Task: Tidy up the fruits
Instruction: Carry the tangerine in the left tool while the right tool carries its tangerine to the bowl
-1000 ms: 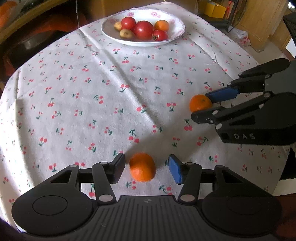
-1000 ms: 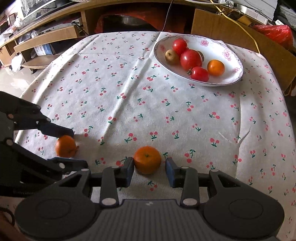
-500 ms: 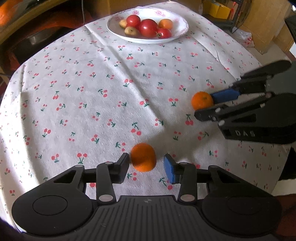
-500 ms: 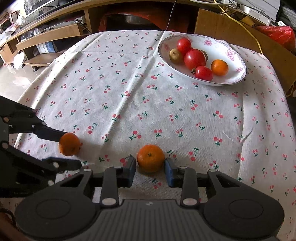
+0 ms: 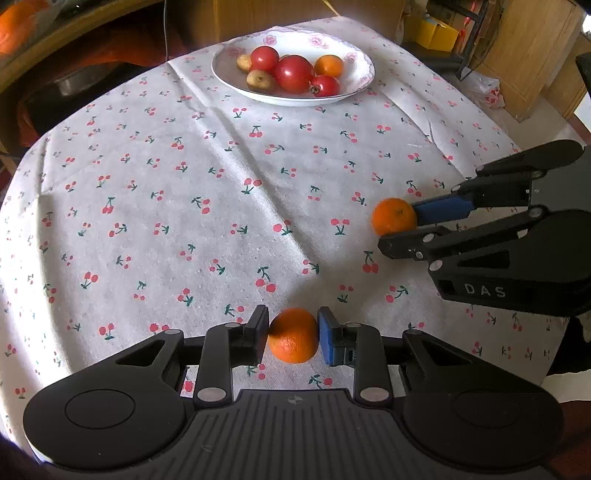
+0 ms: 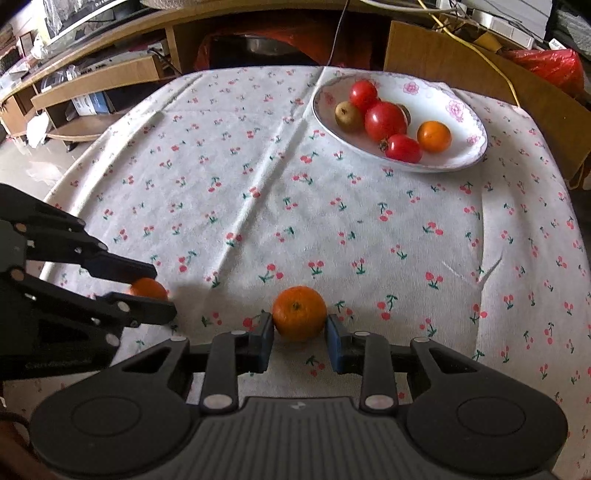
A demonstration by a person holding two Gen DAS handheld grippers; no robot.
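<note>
Two oranges lie on the cherry-print tablecloth (image 5: 184, 206). My left gripper (image 5: 291, 328) has its jaws closing, and both pads press the sides of the left orange (image 5: 293, 341), which rests on the cloth. In the right wrist view this gripper (image 6: 160, 291) half hides that orange (image 6: 147, 288). The right gripper (image 6: 300, 325) is shut on the right orange (image 6: 300, 312), pads touching both sides; the left wrist view shows it (image 5: 400, 230) from the side around the fruit (image 5: 391, 218). A white floral plate (image 5: 229, 70) at the far side holds tomatoes, small pears and one orange.
The plate (image 6: 458, 110) sits near the table's far right in the right wrist view. A wooden cabinet (image 5: 528, 55) and a yellow box (image 5: 436, 33) stand beyond the table. Low wooden shelves (image 6: 92, 81) run behind it. The cloth has creases through its middle.
The left jaws narrowed from wide apart until both pads met the left orange. The right jaws drew in slightly onto the right orange. Neither fruit has left the cloth.
</note>
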